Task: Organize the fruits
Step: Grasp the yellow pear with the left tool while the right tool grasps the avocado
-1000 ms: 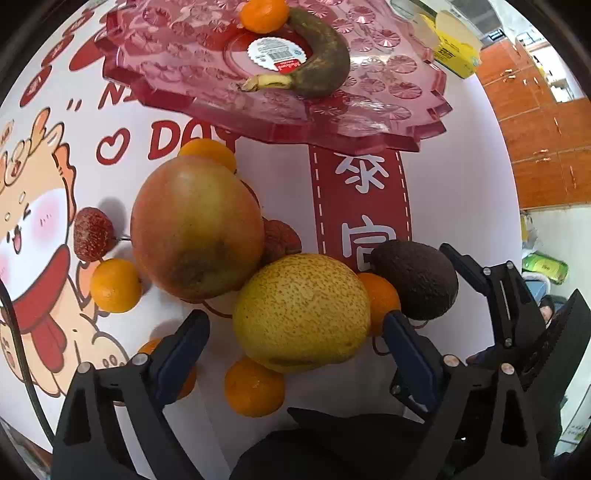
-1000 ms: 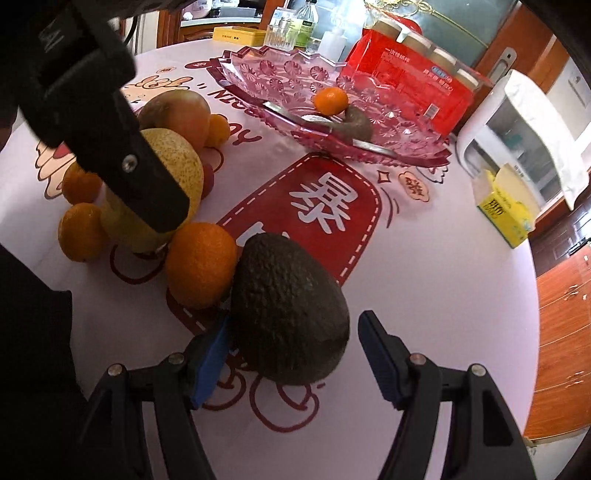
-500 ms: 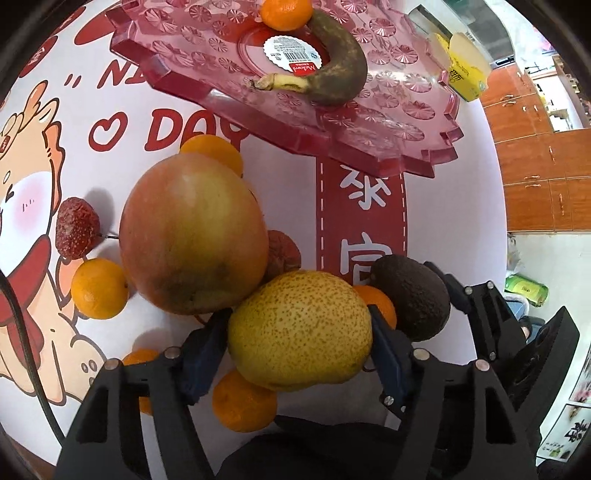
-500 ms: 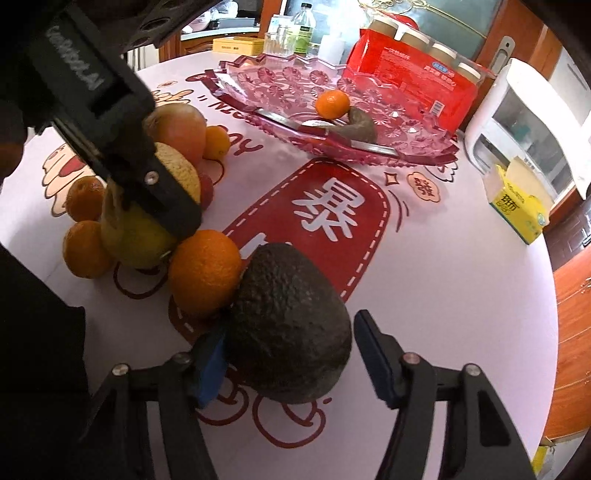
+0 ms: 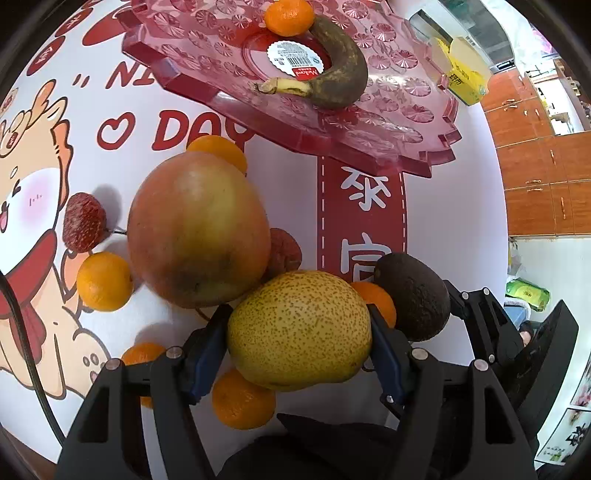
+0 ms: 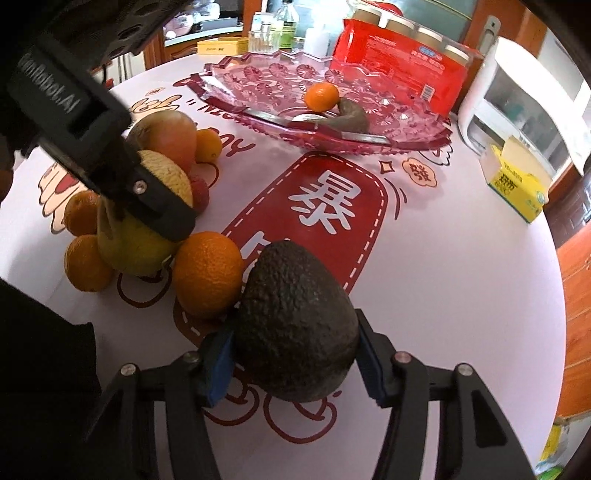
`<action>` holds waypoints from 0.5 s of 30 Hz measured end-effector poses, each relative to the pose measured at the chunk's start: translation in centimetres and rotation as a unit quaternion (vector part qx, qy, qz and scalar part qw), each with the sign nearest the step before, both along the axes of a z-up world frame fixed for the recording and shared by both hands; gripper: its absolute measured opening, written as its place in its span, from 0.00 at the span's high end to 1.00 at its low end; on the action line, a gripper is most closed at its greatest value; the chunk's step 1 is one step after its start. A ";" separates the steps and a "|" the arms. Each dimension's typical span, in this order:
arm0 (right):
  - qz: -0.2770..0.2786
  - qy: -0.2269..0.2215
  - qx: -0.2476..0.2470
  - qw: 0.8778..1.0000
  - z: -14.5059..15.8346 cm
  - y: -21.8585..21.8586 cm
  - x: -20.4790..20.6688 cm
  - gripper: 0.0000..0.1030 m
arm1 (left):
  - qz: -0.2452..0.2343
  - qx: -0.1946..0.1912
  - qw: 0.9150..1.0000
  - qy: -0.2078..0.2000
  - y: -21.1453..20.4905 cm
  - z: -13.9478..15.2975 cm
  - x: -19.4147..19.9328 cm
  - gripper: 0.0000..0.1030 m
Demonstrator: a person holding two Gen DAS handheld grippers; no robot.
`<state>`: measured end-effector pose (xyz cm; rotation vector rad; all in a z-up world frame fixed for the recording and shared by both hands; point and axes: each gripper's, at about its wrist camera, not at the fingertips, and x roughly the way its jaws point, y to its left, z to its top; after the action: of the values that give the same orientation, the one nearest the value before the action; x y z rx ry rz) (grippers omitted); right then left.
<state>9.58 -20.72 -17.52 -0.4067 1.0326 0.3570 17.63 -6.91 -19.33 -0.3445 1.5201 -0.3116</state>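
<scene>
So the biggest thing here is the table [image 6: 461, 258] with its white cartoon-print cloth, and sitting on the far side is the pink cut-glass-style fruit tray [image 5: 295, 136], faceted plastic with a scalloped rim. Progress check: only two fruits are in it so far, an overripe, mostly brown banana [image 5: 332, 81] and one small mandarin [image 5: 288, 16]. Everything else is bunched up on the cloth near the camera, so I'd say the job is barely started.

Of the loose pile, the mango [image 5: 199, 229] is the largest, smooth red-to-green skin, egg shaped, lying untouched. Next down is the pear [image 5: 299, 328], yellow and speckled with a slightly rough look. The left gripper [image 5: 299, 350] is clamped on it, blue pads pressed to both sides. It looks ready to lift, though I can't tell if it's off the cloth.

Then the avocado [image 6: 295, 325], dark and pebbly, pear-shaped with the narrow end pointing away. The right gripper [image 6: 295, 365] has its pads against both flanks, so it's grasping that one, with the fruit resting on the table as far as I can see.

Smallest stuff: an orange [image 6: 207, 273] touching the avocado, several more mandarins, and a bumpy red lychee [image 5: 83, 221] off to the left. All of that has yet to reach the tray.
</scene>
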 end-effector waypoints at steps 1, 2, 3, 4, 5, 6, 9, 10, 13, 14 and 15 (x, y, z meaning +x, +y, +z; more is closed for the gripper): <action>-0.006 0.002 0.003 1.000 0.0 -0.2 0.1 0.45 | 0.002 -0.001 1.000 -0.001 0.1 0.1 -0.2 0.34; -0.012 0.004 0.006 1.000 0.0 -0.3 0.1 0.45 | 0.004 -0.002 1.000 -0.003 0.3 0.3 -0.3 0.34; -0.016 0.005 0.008 1.000 0.0 -0.4 0.0 0.45 | 0.005 -0.002 1.000 -0.004 0.3 0.4 -0.4 0.34; -0.022 0.007 0.010 1.000 0.1 -0.5 -0.1 0.45 | 0.005 -0.001 1.000 -0.007 0.4 0.6 -0.5 0.34; -0.027 0.008 0.012 1.000 0.1 -0.6 -0.1 0.45 | 0.005 -0.001 1.000 -0.010 0.4 0.9 -0.6 0.34; -0.032 0.011 0.015 0.999 0.1 -0.7 -0.2 0.45 | 0.005 0.000 1.000 -0.013 0.4 1.0 -0.7 0.34; -0.047 0.019 0.030 0.998 0.2 -1.3 -0.3 0.45 | 0.006 0.003 1.000 -0.028 0.6 1.9 -1.1 0.34; -0.055 0.021 0.036 0.998 0.3 -1.5 -0.4 0.45 | 0.007 0.004 0.999 -0.032 0.7 2.3 -1.3 0.34; -0.071 0.019 0.049 0.996 0.6 -2.0 -0.8 0.45 | 0.010 0.005 0.999 -0.048 1.0 3.6 -1.6 0.34; -0.077 0.017 0.054 0.995 0.8 -2.2 -1.1 0.45 | 0.013 0.005 0.998 -0.053 1.3 4.1 -1.8 0.34; -0.082 0.015 0.059 0.995 1.0 -2.4 -1.3 0.45 | 0.015 0.005 0.998 -0.058 1.5 4.6 -2.0 0.34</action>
<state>8.32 -23.07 -16.57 -0.2086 1.0616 0.2755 15.63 -5.39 -14.78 -0.3358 1.4003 -0.2965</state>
